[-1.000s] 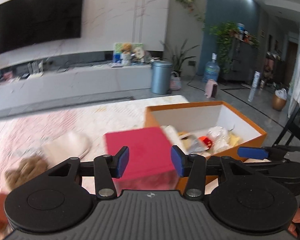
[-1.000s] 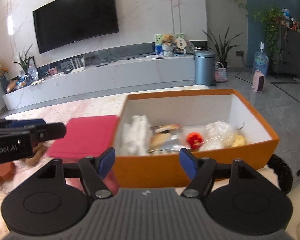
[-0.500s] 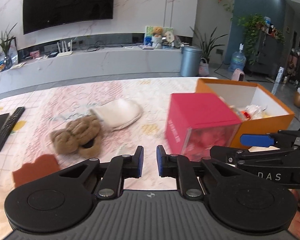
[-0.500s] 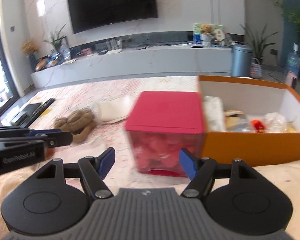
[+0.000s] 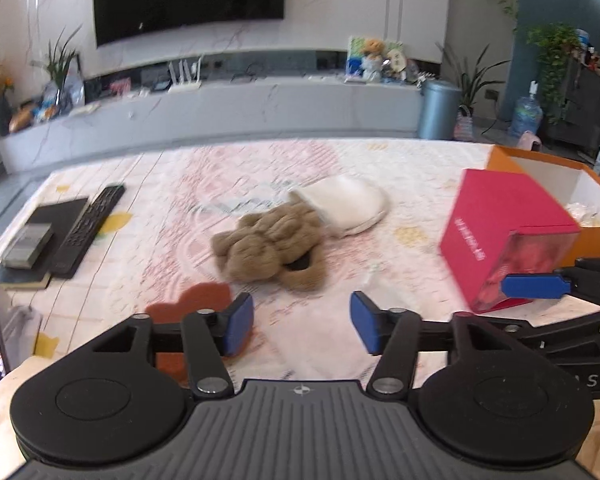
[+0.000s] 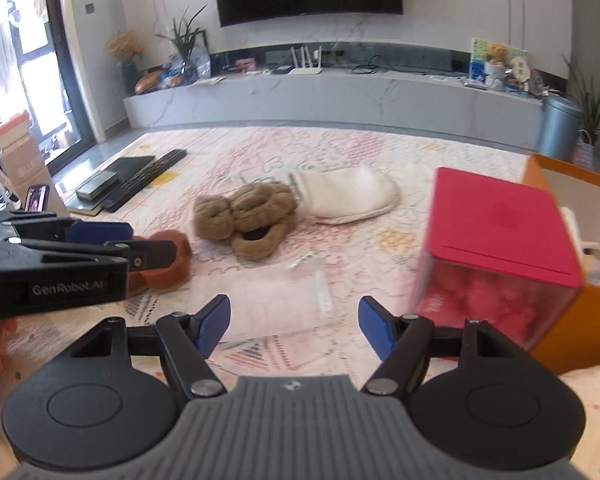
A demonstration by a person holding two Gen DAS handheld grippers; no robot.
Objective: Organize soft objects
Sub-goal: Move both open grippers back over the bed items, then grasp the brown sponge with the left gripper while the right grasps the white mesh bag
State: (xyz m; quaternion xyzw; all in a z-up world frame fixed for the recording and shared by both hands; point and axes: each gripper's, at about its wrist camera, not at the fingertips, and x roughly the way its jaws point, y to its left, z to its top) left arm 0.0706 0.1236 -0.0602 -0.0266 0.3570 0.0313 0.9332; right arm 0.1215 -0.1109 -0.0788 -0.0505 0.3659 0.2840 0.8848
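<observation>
A brown plush slipper (image 5: pixel 274 248) (image 6: pixel 246 216) lies mid-table on the patterned cloth, with a white slipper (image 5: pixel 348 205) (image 6: pixel 348 196) touching its far right side. A rust-red soft piece (image 5: pixel 192 304) (image 6: pixel 162 264) lies nearer, to the left. A clear plastic bag (image 6: pixel 284 300) lies flat in front of my right gripper. My left gripper (image 5: pixel 302 326) hangs above the cloth short of the brown slipper; its jaws are opening, nothing between them. My right gripper (image 6: pixel 294 326) is open and empty over the bag. Each gripper shows in the other's view.
A red box with a clear front (image 5: pixel 504 236) (image 6: pixel 496 256) stands right, against an open orange box (image 5: pixel 540 160) (image 6: pixel 580 320) holding several items. A black remote (image 5: pixel 88 232) (image 6: pixel 148 178) and dark flat items (image 5: pixel 40 236) lie far left. A phone (image 6: pixel 36 198) stands at the left edge.
Both grippers swung left, from the orange and red boxes to the slippers. The left jaws closed nearly together half a second ago and now stand wide apart. The right jaws kept their gap.
</observation>
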